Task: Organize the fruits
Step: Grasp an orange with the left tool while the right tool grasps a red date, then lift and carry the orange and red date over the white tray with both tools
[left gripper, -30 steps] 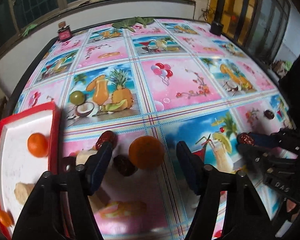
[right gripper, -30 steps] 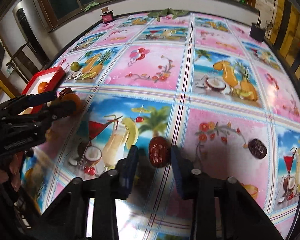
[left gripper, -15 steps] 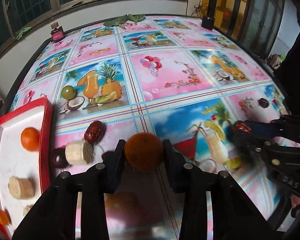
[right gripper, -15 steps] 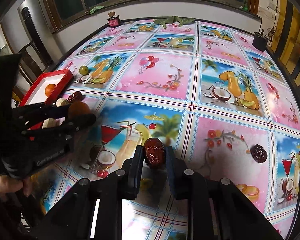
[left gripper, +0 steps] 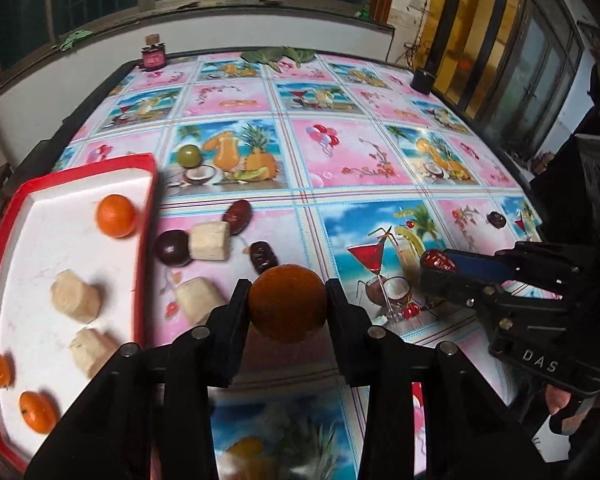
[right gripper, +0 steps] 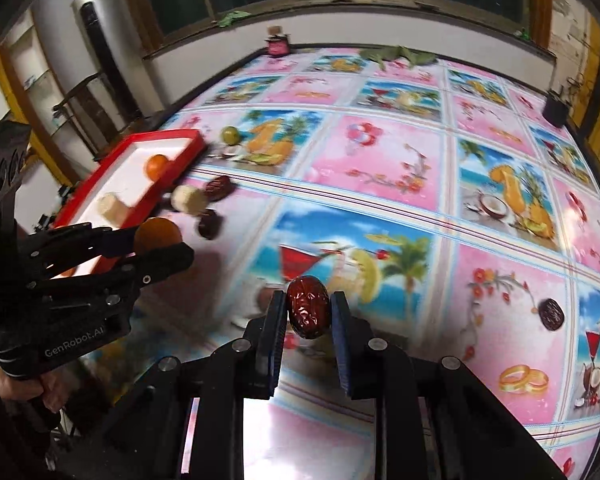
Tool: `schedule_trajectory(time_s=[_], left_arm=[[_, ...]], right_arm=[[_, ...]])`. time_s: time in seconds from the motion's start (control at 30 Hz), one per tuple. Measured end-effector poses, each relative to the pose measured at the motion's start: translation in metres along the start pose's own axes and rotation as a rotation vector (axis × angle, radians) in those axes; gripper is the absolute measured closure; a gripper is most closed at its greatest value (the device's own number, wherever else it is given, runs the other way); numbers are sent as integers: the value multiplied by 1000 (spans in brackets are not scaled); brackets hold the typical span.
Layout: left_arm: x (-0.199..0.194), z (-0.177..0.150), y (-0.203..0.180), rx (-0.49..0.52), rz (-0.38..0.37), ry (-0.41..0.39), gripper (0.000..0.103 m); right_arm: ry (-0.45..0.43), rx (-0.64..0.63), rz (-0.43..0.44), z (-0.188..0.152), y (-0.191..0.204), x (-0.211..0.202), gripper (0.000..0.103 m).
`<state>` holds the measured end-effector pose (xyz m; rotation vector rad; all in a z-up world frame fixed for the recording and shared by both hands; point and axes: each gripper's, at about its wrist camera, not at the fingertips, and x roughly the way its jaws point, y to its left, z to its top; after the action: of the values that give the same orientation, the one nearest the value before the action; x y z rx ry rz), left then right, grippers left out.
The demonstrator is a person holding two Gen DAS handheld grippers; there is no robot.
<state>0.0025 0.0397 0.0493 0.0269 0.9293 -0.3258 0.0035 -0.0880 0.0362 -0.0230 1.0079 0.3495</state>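
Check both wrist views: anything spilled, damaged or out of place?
Nothing spilled or damaged. Loose pieces lie outside the red-rimmed white tray: two pale cut chunks, a dark round fruit, dates and, far off, one wrinkled dark date.

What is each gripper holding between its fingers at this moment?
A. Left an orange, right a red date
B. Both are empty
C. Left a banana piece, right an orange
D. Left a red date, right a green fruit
A: the left gripper is clamped on the orange, and the right gripper is clamped on the red date.
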Motion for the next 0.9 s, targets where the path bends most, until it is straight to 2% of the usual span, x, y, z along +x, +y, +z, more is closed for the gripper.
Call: schedule_trajectory(time_s=[0.37, 0.9], left_arm=[[-27, -5, 20, -41, 31, -37, 68], [-45, -4, 54, -109, 67, -73, 68]], right_arm=[[-24, -81, 55, 7, 36, -7, 81], [-16, -102, 87, 11, 52, -5, 81]])
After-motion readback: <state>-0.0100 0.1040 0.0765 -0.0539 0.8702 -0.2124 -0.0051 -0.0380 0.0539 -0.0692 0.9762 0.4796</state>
